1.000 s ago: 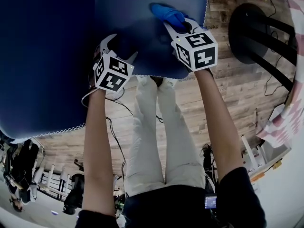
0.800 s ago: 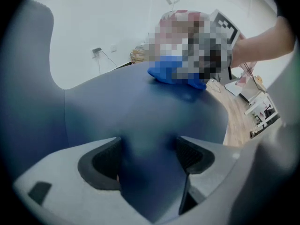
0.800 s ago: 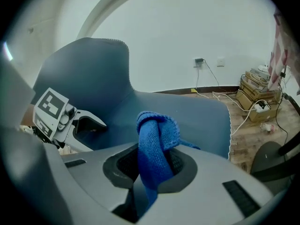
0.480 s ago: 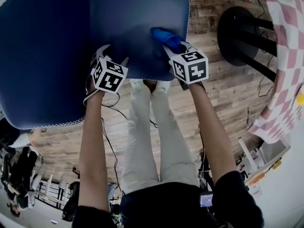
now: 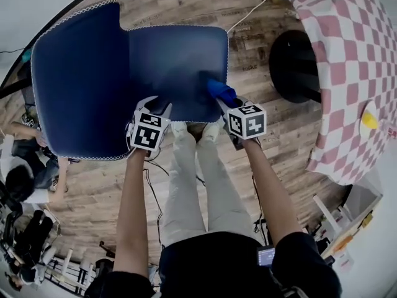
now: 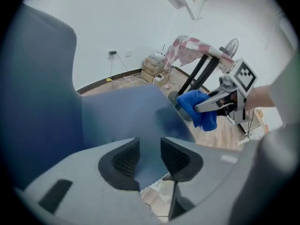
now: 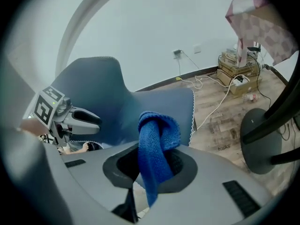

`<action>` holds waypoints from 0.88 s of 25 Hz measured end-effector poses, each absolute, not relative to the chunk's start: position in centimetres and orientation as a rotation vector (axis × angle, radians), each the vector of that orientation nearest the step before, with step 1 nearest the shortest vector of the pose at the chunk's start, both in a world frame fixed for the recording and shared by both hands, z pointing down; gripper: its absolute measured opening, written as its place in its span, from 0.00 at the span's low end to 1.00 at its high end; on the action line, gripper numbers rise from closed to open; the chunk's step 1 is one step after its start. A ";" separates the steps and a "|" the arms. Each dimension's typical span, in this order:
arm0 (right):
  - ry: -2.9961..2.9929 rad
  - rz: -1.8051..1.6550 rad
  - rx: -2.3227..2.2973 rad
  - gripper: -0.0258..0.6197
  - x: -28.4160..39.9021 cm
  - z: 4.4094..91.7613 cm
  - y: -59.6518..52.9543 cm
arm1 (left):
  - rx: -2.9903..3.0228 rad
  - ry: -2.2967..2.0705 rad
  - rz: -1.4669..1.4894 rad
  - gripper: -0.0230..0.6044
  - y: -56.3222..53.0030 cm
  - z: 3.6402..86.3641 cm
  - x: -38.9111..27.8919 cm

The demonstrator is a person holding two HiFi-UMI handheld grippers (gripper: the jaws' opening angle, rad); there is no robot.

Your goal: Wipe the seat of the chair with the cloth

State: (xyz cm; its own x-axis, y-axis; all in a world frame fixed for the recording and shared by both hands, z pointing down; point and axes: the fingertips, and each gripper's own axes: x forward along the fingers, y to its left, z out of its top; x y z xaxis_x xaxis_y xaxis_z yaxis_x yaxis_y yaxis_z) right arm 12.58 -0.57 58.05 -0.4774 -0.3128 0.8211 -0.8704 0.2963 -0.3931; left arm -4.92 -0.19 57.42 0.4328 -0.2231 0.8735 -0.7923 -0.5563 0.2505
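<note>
The chair has a dark blue seat [image 5: 173, 67] and a tall blue back [image 5: 74, 79] at the left of the head view. My right gripper [image 5: 228, 101] is shut on a bright blue cloth [image 5: 218, 89], whose bunched end rests near the seat's front right corner. In the right gripper view the cloth [image 7: 157, 135] hangs folded between the jaws. My left gripper [image 5: 158, 106] hovers over the seat's front edge. Its jaws are closing, a narrow gap shows, and nothing is between them [image 6: 149, 148]. The seat [image 6: 126, 116] lies just beyond them.
A table under a pink checked cloth [image 5: 347, 61] stands at the right, with a black round base [image 5: 294, 64] beside the chair. Cables [image 5: 254, 8] run over the wooden floor. Boxes [image 7: 239, 62] sit by the white wall. A person [image 5: 25, 160] is at the far left.
The chair now looks smaller and farther off. Both grippers have drawn back to the seat's front edge, the right still holding the cloth. The left jaws have narrowed.
</note>
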 end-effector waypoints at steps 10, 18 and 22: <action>-2.135 1.052 1.166 0.13 12.4 42.8 -4.1 | 2.221 -1.066 0.977 0.08 -3.4 41.0 -3.7; -2.341 0.846 1.263 0.13 13.0 27.8 -7.9 | 2.314 -1.168 0.702 0.07 -4.9 26.3 -3.3; -2.446 0.686 1.289 0.13 12.6 20.6 -9.8 | 2.409 -1.219 0.619 0.06 -6.6 19.6 -3.0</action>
